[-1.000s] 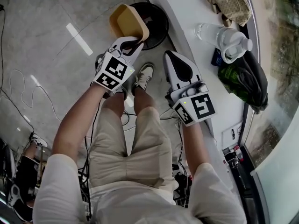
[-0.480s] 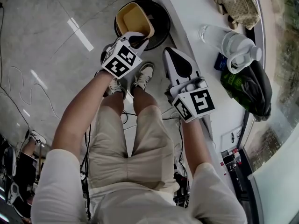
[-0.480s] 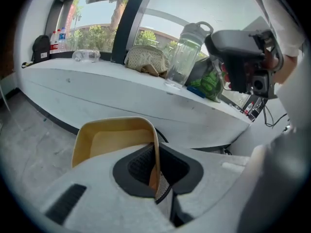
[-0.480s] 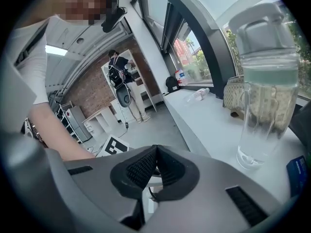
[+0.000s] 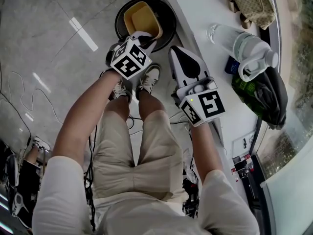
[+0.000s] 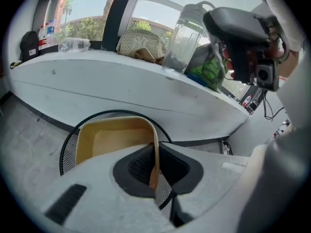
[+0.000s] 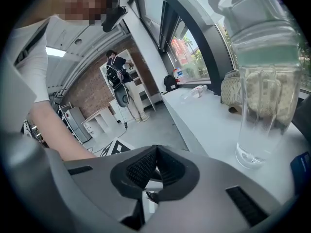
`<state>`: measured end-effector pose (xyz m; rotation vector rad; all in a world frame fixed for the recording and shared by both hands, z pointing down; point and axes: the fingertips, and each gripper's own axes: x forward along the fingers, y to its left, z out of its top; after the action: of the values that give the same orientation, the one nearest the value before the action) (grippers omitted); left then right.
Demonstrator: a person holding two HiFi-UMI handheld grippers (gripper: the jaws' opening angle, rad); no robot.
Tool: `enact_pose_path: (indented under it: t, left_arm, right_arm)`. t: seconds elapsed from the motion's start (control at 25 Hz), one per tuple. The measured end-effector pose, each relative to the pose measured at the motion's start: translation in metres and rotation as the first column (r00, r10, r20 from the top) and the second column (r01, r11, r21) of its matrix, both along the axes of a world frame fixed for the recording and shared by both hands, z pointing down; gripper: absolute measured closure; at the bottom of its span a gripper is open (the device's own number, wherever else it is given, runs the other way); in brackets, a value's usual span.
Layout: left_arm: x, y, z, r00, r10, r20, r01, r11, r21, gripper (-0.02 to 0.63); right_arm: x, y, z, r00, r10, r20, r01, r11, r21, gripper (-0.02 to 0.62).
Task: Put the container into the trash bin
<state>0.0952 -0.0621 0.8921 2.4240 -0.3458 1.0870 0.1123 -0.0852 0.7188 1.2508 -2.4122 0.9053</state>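
Observation:
A tan rectangular container (image 5: 142, 19) hangs over the black mesh trash bin (image 5: 168, 14) on the floor beside the counter. My left gripper (image 5: 145, 39) is shut on the container's near rim. In the left gripper view the container (image 6: 109, 140) sits inside the ring of the bin (image 6: 68, 147), its thin wall pinched between the jaws of my left gripper (image 6: 154, 171). My right gripper (image 5: 182, 58) is shut with nothing in it, hovering at the counter's edge to the right of the bin. In its own view the right gripper (image 7: 155, 166) has its pads pressed together.
A white counter (image 5: 205, 13) runs along the right with a clear water bottle (image 5: 242, 45), a woven bag (image 5: 247, 1) and a dark green bag (image 5: 259, 89). The person's legs and shoes (image 5: 149, 80) stand just before the bin. Cables lie on the grey floor.
My left gripper has carried the container forward and to the right, from beside the bin's rim to over its opening. The right gripper has barely moved.

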Motion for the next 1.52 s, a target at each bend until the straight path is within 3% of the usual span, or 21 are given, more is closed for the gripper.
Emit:
enact_pose_path:
  t: [0.16, 0.48, 0.76, 0.96, 1.24, 1.36, 1.52]
  left_arm:
    - [-0.003, -0.009, 0.016, 0.998, 0.013, 0.058, -0.012, 1.000, -0.013, 0.581]
    - [0.006, -0.007, 0.045, 0.993, 0.062, 0.101, -0.053, 0.995, -0.086, 0.583]
    - [0.018, -0.004, 0.062, 0.994, 0.097, 0.059, -0.089, 0.987, -0.135, 0.575]
    - [0.023, 0.001, 0.070, 0.988, 0.145, 0.059, -0.137, 0.983, -0.125, 0.569]
    - [0.029, 0.003, 0.077, 0.987, 0.153, 0.041, -0.145, 0.977, -0.155, 0.552]
    - [0.028, 0.003, 0.078, 0.989, 0.148, 0.028, -0.140, 0.970, -0.198, 0.500]
    - [0.027, -0.002, 0.078, 0.990, 0.141, 0.018, -0.135, 0.974, -0.183, 0.492]
  right_arm:
    - [0.006, -0.003, 0.005, 1.000, 0.007, 0.000, -0.007, 1.000, 0.001, 0.595]
    - [0.008, -0.001, 0.016, 1.000, 0.005, 0.003, -0.005, 1.000, -0.012, 0.595]
    - [0.015, 0.002, 0.030, 1.000, 0.022, -0.001, -0.022, 0.999, -0.025, 0.595]
    - [0.014, 0.004, 0.037, 1.000, 0.027, -0.005, -0.028, 0.999, -0.034, 0.595]
    - [0.010, 0.003, 0.044, 0.999, 0.041, 0.003, -0.041, 0.998, -0.042, 0.595]
    - [0.005, 0.003, 0.043, 0.999, 0.035, 0.004, -0.034, 0.998, -0.045, 0.595]
    - [0.003, 0.001, 0.043, 1.000, 0.029, -0.001, -0.029, 0.999, -0.043, 0.595]
